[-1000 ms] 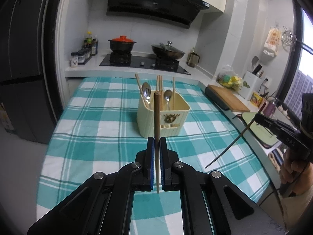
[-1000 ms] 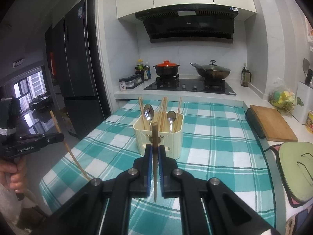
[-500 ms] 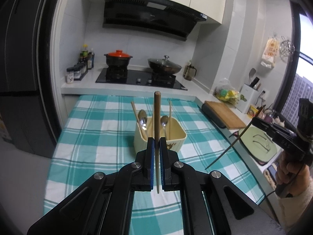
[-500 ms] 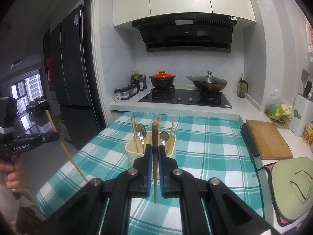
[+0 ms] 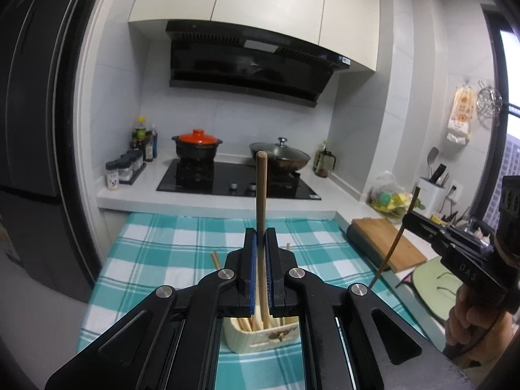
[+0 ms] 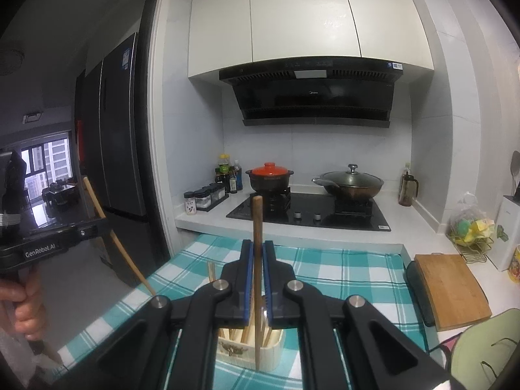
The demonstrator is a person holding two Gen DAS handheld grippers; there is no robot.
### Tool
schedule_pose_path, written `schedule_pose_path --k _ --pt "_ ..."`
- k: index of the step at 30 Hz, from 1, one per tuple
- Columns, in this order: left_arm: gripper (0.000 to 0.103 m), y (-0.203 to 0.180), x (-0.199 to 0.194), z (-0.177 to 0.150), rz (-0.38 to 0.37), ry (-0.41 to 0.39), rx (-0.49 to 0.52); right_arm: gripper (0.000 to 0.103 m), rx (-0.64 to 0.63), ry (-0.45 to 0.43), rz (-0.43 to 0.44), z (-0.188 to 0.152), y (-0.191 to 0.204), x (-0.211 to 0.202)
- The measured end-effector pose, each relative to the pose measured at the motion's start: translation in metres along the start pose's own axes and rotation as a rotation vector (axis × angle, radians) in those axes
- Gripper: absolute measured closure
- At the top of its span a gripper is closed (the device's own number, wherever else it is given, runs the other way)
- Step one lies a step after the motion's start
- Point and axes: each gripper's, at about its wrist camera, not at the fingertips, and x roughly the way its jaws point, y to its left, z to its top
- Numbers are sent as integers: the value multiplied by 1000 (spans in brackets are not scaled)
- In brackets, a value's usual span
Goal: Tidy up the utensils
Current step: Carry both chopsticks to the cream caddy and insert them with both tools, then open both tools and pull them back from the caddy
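Two grippers, one chopstick apiece. Your left gripper point(image 5: 259, 271) is clamped on a long brown wooden chopstick point(image 5: 261, 195), upright, lower end w/ the others inside the cream plastic utensil caddy point(image 5: 260, 341) on the teal-and-white checked tablecloth point(image 5: 156, 253). You're at the insert step: next, part the pads so it drops in, then lift clear. Your right gripper point(image 6: 257, 273) pinches a second slim brown wooden chopstick point(image 6: 257, 227), vertical, tip crossing the caddy's front wall; can't tell if it's inside, so nudge fwd over the opening first.

Both chopsticks point(image 5: 261, 214) — now above holder point(image 5: 260, 334)
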Motion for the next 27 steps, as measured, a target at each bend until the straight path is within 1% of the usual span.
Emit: schedule_pose_path --k 6,10,13,15,19,22,25,26,27 --pt "100 0 61 -2 25 57 -10 97 46 4 24 0 -9 51" --pt "100 3 95 -13 21 140 -16 97 88 39 42 -5 -18 85" --pt "100 4 120 -27 25 220 -9 97 94 111 64 -13 -20 113" --pt "100 5 137 -37 26 279 -12 97 88 189 73 -23 -19 136" --pt "100 13 167 -56 18 373 -58 97 119 333 67 -51 -23 180" --pt "100 14 182 -69 24 414 -66 97 157 411 72 -72 -27 206" --pt "99 16 189 -75 41 424 -78 97 160 447 68 -84 -27 222" --pt "96 17 187 -76 51 416 -83 97 158 459 66 -87 -28 228" --pt "93 18 184 -76 56 410 -84 94 159 469 61 -90 -28 233"
